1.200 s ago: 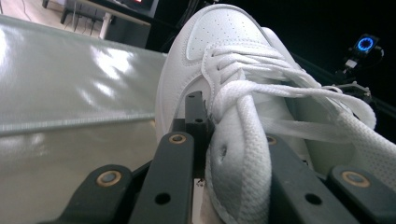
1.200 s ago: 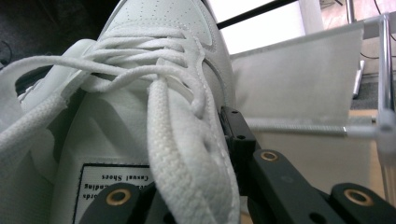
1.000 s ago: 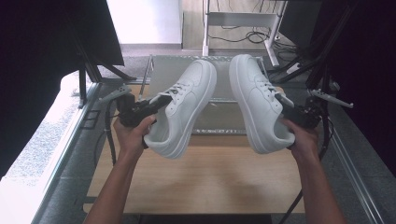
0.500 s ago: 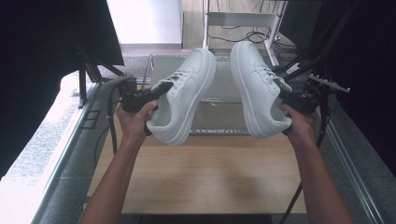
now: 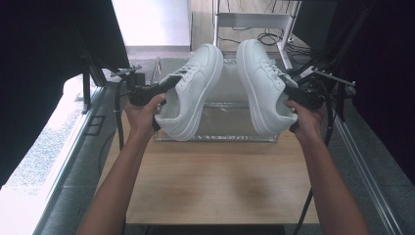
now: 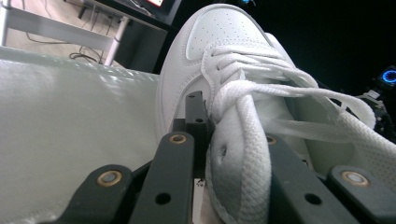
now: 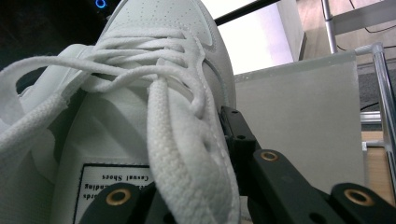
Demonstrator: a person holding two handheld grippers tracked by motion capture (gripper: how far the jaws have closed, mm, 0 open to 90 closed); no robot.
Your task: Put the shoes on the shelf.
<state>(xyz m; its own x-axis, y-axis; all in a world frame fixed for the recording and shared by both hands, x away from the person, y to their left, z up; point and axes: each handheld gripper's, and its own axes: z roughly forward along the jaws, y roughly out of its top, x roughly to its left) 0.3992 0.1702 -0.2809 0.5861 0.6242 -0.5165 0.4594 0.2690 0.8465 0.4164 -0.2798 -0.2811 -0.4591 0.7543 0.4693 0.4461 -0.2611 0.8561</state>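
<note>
Both tongs are clamped: your left tongs (image 5: 164, 88) grip the left shoe (image 5: 193, 90) by the side wall at the collar, and your right tongs (image 5: 293, 93) hold the right shoe (image 5: 262, 83) the same way. In the left gripper view the jaws sit narrow with the shoe's eyelet edge and lace (image 6: 247, 140) pinched between them; in the right gripper view the jaws pinch the shoe's (image 7: 154, 116) collar wall beside the tongue label (image 7: 116, 186).

You hold both shoes in the air above the clear tray (image 5: 225, 137) at the far side of the desk (image 5: 215, 181), neither one touching it. Each shoe's long axis runs away from you, toes up and forward, heels low and close to your hands. The toes lean toward each other and are near but apart; the heels splay outward.

That splay is what the next move likely turns on. If you mean to set the pair down side by side in the tray, the heels need to swing inward until the two long axes run parallel. Each hand is nearest its own shoe's heel, so the turn comes from your wrists. With a thin collar pinch, a shoe could pivot in the jaws, so lower gently.
</note>
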